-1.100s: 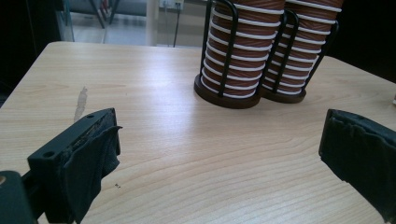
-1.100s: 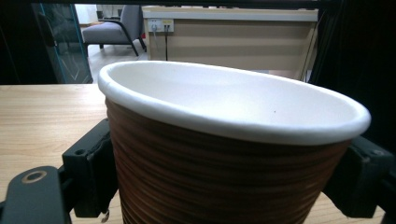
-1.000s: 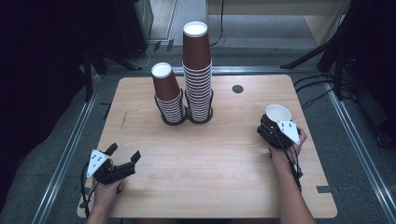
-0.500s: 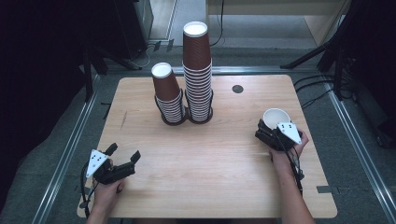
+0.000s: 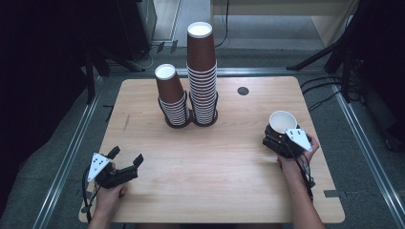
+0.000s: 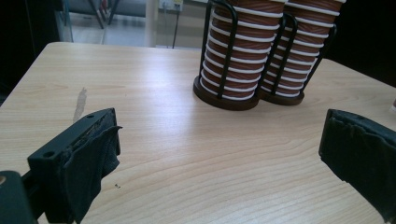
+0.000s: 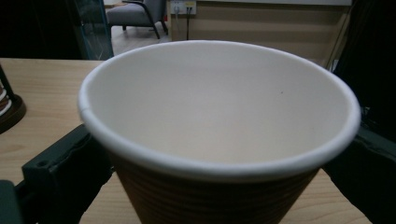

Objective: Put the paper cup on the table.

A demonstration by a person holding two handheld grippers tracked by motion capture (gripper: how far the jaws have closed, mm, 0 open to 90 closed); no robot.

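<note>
1. Hiding most of the right gripper in the high view was the grey plate on top and the paper cup; the contact of its jaws with the cup wall could not be made out there.
2. The right gripper view showed the cup upright between both black jaws, which pressed its ribbed brown wall from either side; its base was cut off at the bottom edge.
3. Cup was white and smooth inside, with a rolled white rim; it sat near the right edge of the table, well apart from the stacks.
4. Left gripper rested near the front-left corner, jaws spread wide with nothing between them; in its own view the black pads looked worn and wrinkled.
5. Tall stack and short stack of upside-down brown cups with white rims stood in black wire holders on dark round bases, just beside each other; their tops were cut off in the left gripper view.
6. Table was light wood grain, with a small dark round disc set near the far edge.
7. Versus 1.0 s ago: right gripper and cup had shifted slightly toward the person and inward; left gripper and stacks were unchanged.
</note>
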